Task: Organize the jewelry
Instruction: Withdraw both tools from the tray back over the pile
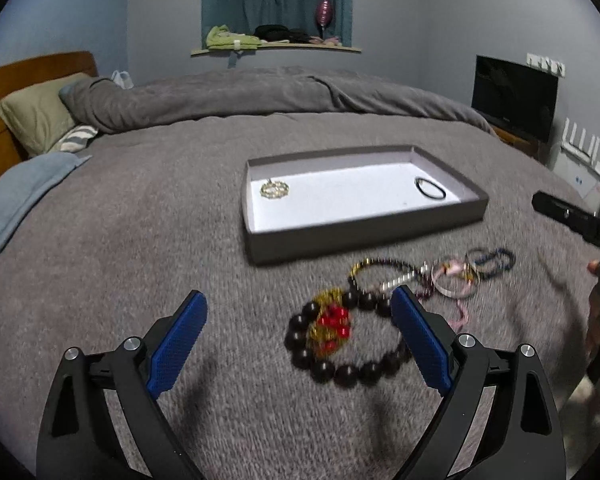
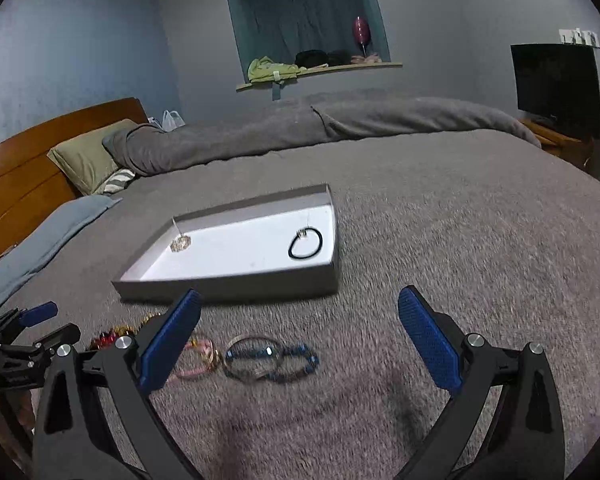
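Note:
A shallow grey box (image 1: 340,236) with a white floor lies on the grey bedspread; in it are a gold bracelet (image 1: 275,189) at the left and a black hair tie (image 1: 430,188) at the right. The box also shows in the right wrist view (image 2: 236,286). In front of it lies a pile of jewelry: a dark large-bead bracelet (image 1: 340,368), a red and gold piece (image 1: 334,326), a thin beaded chain (image 1: 384,270), pink bangles (image 1: 456,280) and blue bead bracelets (image 2: 272,360). My left gripper (image 1: 300,328) is open just above the dark beads. My right gripper (image 2: 300,328) is open above the bedspread, right of the blue bracelets.
A folded grey duvet (image 1: 260,96) and pillows (image 1: 40,116) lie at the back and left of the bed. A wooden headboard (image 2: 28,172) is at the left. A television (image 2: 556,88) stands on a cabinet at the right.

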